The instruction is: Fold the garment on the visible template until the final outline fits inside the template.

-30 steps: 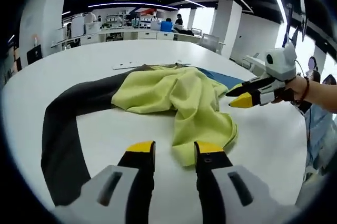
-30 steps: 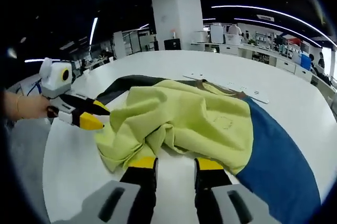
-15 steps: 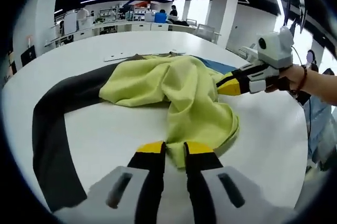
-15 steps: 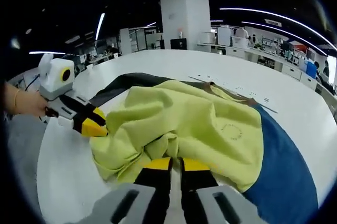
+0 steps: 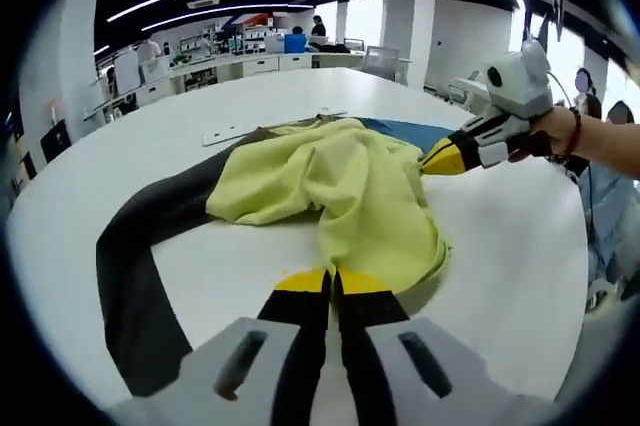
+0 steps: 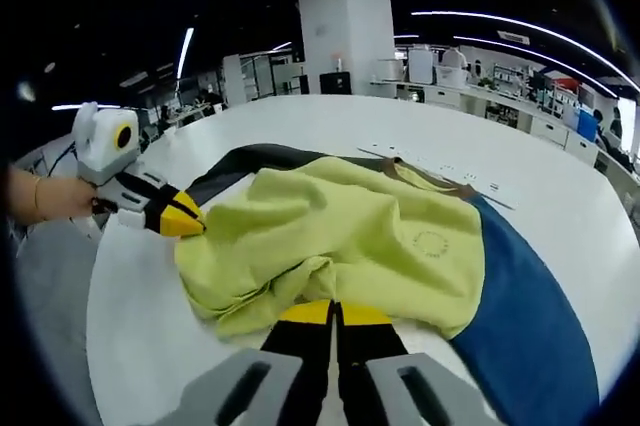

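A crumpled yellow-green garment (image 5: 340, 181) lay on the dark-and-blue template (image 6: 530, 326) on the white surface (image 5: 200, 266). The left tool (image 5: 331, 283) and right tool (image 6: 334, 313), jaws pressed together, each pinched its near hem; folding looked barely begun.

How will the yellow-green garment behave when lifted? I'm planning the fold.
The yellow-green garment lies in soft bunched folds, so it will probably drape limply and sag. It looks thin and light. Both grippers, left and right, appear pinched shut on its edges, so it may stretch between them.
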The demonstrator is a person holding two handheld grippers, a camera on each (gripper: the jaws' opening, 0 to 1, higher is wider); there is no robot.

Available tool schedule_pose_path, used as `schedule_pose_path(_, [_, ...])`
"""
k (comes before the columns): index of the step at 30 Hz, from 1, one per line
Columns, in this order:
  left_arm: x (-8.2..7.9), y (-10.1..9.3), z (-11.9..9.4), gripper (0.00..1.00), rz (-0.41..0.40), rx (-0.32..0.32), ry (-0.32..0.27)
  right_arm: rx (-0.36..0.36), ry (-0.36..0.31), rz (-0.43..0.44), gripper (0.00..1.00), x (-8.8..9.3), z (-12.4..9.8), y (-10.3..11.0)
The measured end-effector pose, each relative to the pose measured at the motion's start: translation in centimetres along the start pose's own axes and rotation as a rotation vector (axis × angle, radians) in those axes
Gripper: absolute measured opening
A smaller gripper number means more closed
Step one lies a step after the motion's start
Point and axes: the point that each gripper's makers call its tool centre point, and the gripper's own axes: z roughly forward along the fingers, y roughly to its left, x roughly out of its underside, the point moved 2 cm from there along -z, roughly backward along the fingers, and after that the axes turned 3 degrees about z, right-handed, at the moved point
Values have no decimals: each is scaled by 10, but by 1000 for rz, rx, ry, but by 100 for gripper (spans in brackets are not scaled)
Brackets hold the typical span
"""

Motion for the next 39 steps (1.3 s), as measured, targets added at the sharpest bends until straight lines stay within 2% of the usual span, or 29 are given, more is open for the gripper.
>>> schedule_pose_path(12, [0, -1, -39, 0, -6, -18, -21, 18, 24, -15, 0, 19, -46, 8])
schedule_pose_path(21, [9, -10, -57, 0, -30, -30, -3, 57, 10, 27, 0, 25, -64, -3])
schedule_pose_path(26, [21, -15, -59, 0, -34, -29, 33, 73, -2, 85, 0, 28, -67, -12])
schedule_pose_path(32, [30, -28, -55, 0, -19, -17, 64, 102, 26, 93, 0, 36, -65, -17])
schedule_pose_path(36, [24, -31, -55, 0, -49, -25, 54, 135, 44, 97, 0, 43, -63, -18])
schedule_pose_path(39, [11, -35, -53, 0, -87, -21, 5, 149, 42, 132, 9, 44, -65, -18])
